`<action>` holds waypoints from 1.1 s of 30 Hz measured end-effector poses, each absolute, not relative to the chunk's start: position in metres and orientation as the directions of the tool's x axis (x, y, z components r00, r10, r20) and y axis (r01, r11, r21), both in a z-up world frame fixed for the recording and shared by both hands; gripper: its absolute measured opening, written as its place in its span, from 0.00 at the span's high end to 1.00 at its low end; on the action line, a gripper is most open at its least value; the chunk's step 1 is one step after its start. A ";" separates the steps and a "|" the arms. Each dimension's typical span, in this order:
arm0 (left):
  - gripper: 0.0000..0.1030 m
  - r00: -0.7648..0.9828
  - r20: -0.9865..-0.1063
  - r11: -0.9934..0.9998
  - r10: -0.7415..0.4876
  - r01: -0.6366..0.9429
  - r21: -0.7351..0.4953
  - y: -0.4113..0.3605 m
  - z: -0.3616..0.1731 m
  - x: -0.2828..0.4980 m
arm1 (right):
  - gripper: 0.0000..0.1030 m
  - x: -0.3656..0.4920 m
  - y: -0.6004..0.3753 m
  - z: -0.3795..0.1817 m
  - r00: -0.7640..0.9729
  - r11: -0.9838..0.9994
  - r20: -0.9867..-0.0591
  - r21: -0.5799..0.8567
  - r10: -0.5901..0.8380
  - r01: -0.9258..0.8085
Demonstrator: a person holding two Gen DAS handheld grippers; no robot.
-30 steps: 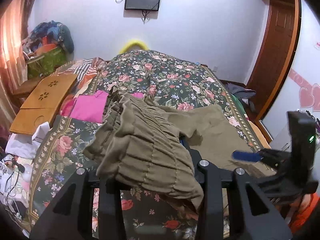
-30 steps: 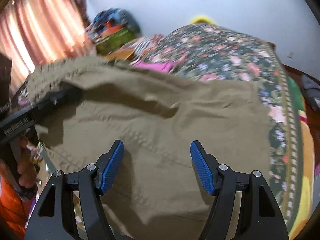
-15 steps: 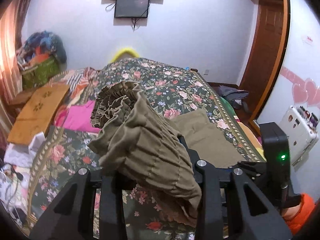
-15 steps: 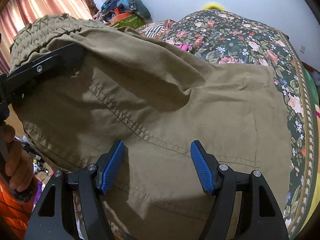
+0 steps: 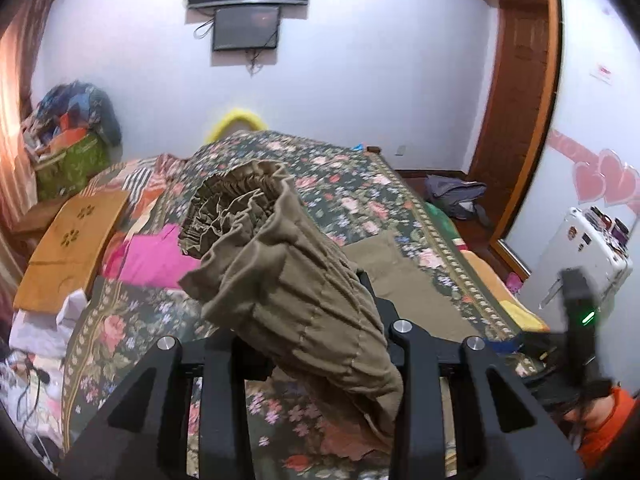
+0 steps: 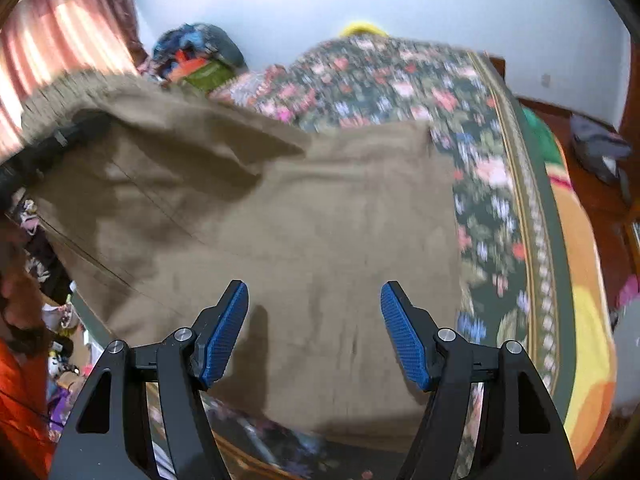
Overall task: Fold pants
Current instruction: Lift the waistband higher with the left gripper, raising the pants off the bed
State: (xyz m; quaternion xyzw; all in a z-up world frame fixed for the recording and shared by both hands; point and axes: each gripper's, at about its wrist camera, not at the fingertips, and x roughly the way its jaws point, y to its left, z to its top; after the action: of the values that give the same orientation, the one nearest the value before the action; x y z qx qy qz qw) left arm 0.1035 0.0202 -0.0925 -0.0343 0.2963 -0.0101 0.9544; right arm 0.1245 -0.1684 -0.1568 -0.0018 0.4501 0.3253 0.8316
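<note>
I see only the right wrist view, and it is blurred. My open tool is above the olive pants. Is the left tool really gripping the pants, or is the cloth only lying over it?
Observer: It is gripping. The left tool is shut on the pants, just below the gathered waistband.
Operator: Is the waistband resting on the bed?
Observer: No. It is held up above the floral bedcover. Only the leg part lies flat.
Operator: What lies on the left of the lifted part?
Observer: A wooden board lies at the left side of the bed.
</note>
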 end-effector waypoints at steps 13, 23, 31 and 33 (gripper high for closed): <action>0.68 0.797 -0.587 0.988 -0.141 0.150 -0.034 -0.053 -0.090 0.127 | 0.34 0.115 -0.178 -0.168 0.356 0.761 -0.731 0.338 0.583 -0.553; 0.68 0.753 -0.633 0.973 -0.179 0.231 -0.001 -0.091 -0.102 0.143 | 0.36 0.107 -0.231 -0.163 0.430 0.816 -0.736 0.287 0.523 -0.502; 0.68 0.657 -0.715 0.956 -0.237 0.291 -0.050 -0.124 -0.132 0.168 | 0.35 0.105 -0.232 -0.183 0.399 0.808 -0.731 0.353 0.553 -0.472; 0.68 0.616 -0.743 0.949 -0.263 0.305 -0.083 -0.131 -0.146 0.172 | 0.35 0.102 -0.235 -0.179 0.409 0.809 -0.727 0.347 0.552 -0.475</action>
State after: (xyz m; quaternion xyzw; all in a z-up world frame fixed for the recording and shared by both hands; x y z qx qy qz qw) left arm 0.1725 -0.1307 -0.1457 0.0258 0.4088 -0.1579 0.8985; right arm 0.1018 -0.2345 -0.1794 0.0429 0.4493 0.3063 0.8381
